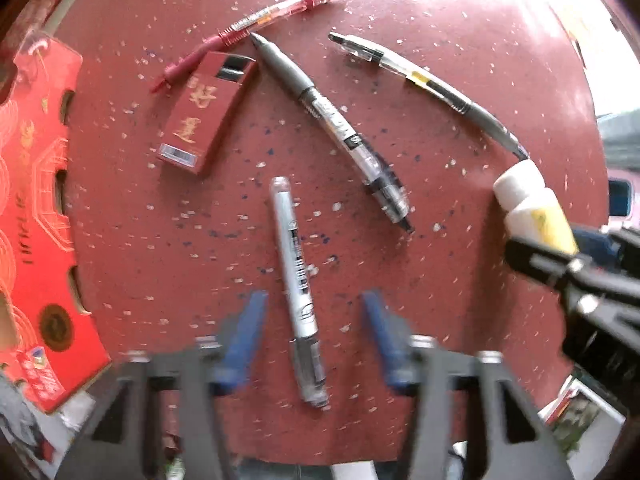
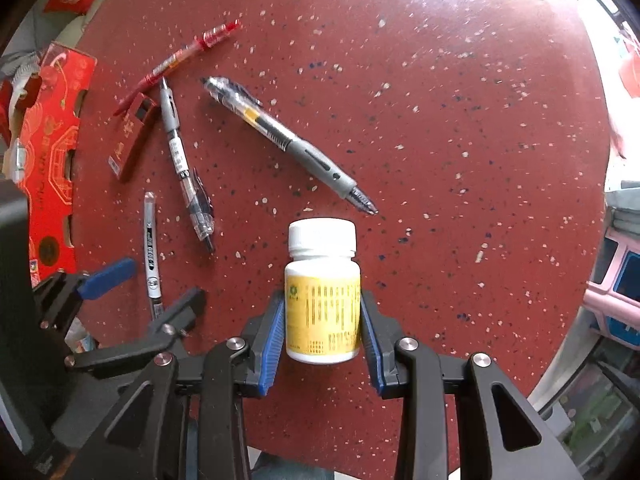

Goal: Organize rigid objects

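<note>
The left gripper (image 1: 312,344) is held open over the silver pen (image 1: 296,280); the bottle (image 2: 323,300) is squeezed by the right gripper (image 2: 322,320).
If the open fingers are shut crooked, the pen could be rolled away and missed.

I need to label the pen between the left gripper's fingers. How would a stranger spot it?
On the red speckled table, look between the left gripper's blue fingers. The silver marker lies there, the only capped, silver-barrelled pen; its neighbours are clear, grey or red.

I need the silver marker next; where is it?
In the left wrist view the silver marker lies on the red table, between the left gripper fingers, below the small red box.
</note>
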Demonstrator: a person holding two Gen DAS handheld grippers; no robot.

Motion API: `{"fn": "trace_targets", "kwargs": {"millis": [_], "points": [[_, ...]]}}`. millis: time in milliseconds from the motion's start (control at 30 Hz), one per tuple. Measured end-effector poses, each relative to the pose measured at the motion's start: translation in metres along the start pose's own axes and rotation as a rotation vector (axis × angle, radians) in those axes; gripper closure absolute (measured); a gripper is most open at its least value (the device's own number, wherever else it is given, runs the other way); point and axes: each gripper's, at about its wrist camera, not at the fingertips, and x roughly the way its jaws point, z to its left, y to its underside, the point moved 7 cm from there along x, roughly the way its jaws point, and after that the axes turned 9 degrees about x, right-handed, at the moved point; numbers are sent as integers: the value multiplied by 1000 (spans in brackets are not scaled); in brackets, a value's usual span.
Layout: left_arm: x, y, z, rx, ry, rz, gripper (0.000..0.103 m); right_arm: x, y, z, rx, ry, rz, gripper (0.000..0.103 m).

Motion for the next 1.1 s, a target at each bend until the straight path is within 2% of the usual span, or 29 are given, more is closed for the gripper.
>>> {"fn": "trace_targets", "kwargs": {"millis": [33, 100, 200, 367, 467, 600, 667, 700, 733, 800, 867, 1000, 1067, 1100], "points": [[-1, 1, 3, -1, 12, 6, 92, -5, 0, -1, 6, -2, -7, 66], [0, 6, 11, -13, 52, 33, 92, -13, 0, -2, 16, -7, -22, 66], [-8, 11, 21, 25, 45, 19, 92, -28, 3, -6, 24, -19, -40, 66], [-25, 19, 33, 79, 84, -5, 92, -44, 16, -2, 44, -47, -58, 66], [-36, 22, 39, 86, 91, -26, 92, -47, 28, 2, 57, -61, -56, 66], [-37, 22, 50, 83, 84, -22, 92, -41, 34, -1, 76, -39, -66, 66], [-39, 20, 52, 95, 78, -23, 92, -33, 30, -6, 108, -35, -54, 55], [-40, 19, 52, 100, 82, -24, 92, -30, 28, -8, 120, -21, -57, 43], [-39, 18, 55, 103, 88, -24, 92, -28, 24, -9, 122, -5, -70, 42], [-40, 17, 58, 107, 95, -22, 92, -21, 19, -7, 104, 15, -64, 42], [-50, 9, 33, 107, 94, -14, 92, -14, 14, -4, 84, 39, -61, 42], [-38, 1, 35, 94, 91, -7, 92, 2, 5, -4, 78, 73, -36, 43], [-30, 0, 41, 77, 91, 3, 92, 7, 3, -10, 79, 87, -25, 51], [-25, 0, 45, 64, 91, 12, 92, 6, 1, -10, 74, 105, -39, 58]]}}
